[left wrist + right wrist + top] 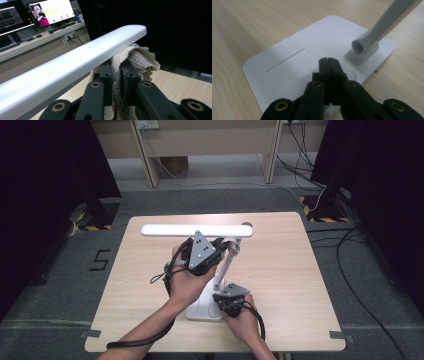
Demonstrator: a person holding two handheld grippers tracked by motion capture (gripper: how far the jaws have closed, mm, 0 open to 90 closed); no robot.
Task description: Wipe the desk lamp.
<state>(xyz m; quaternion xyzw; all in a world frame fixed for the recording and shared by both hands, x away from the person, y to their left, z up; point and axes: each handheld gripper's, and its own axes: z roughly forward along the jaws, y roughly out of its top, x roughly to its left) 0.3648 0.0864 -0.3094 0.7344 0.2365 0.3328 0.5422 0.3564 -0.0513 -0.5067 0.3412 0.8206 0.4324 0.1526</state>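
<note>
From the high view, your left hand (pixel 186 279) covers most of the left gripper (pixel 223 245), so its jaws and the cloth (pixel 234 246) at their tips are hard to make out; the desk lamp (pixel 220 270) stands near the middle of the wooden table (pixel 280 270), its white base (pixel 204 306) at the near side partly hidden by your right hand (pixel 245 320) and the right gripper (pixel 223 299). The lamp's head bar (pixel 196 230) runs left to right across the table, and its arm (pixel 225 265) leans up and away from the base toward the bar's right end. In the left gripper view, your left gripper (pixel 116 72) is clamped on a beige quilted cloth (pixel 140 58), pressed just beneath the head bar (pixel 75 65); the bar's near end is cut off at the frame edge, and its far end points up and to the right. In the right gripper view, your right gripper (pixel 329 63) has its jaws together with nothing between them, tips resting on the ridged round pad of the base (pixel 312 45); the arm (pixel 384 22) rises from its socket at the right and leaves the frame at the top.
</note>
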